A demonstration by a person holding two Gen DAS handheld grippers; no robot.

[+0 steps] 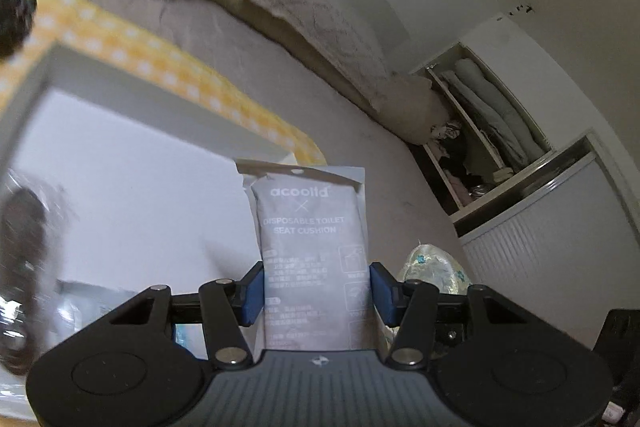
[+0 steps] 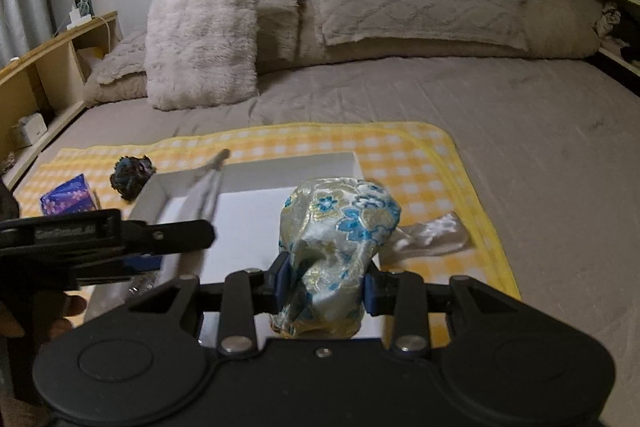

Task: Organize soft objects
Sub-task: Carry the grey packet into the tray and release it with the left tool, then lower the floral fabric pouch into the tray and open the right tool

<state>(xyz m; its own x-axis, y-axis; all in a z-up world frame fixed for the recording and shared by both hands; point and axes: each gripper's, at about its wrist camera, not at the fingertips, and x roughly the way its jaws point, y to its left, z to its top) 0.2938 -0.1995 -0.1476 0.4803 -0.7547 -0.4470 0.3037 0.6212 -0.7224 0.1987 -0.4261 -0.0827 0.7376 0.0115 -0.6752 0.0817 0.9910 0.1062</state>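
Observation:
My left gripper [image 1: 316, 287] is shut on a grey packet [image 1: 310, 247] marked "disposable toilet seat cushion" and holds it above the open white box [image 1: 132, 187]. In the right wrist view that packet [image 2: 204, 199] shows edge-on over the box [image 2: 248, 223], with the left gripper at the left edge. My right gripper [image 2: 324, 279] is shut on a floral blue and gold satin pouch [image 2: 340, 223], held over the box's right part. The pouch also shows in the left wrist view [image 1: 434, 269].
The box sits on a yellow checked cloth [image 2: 420, 163] on a grey bed [image 2: 520, 131]. A dark scrunchie [image 2: 130, 175], a purple tissue pack [image 2: 68, 201] and a white satin piece [image 2: 430, 233] lie on the cloth. Pillows [image 2: 200, 39] line the headboard. Shelves [image 1: 480, 135] stand beside the bed.

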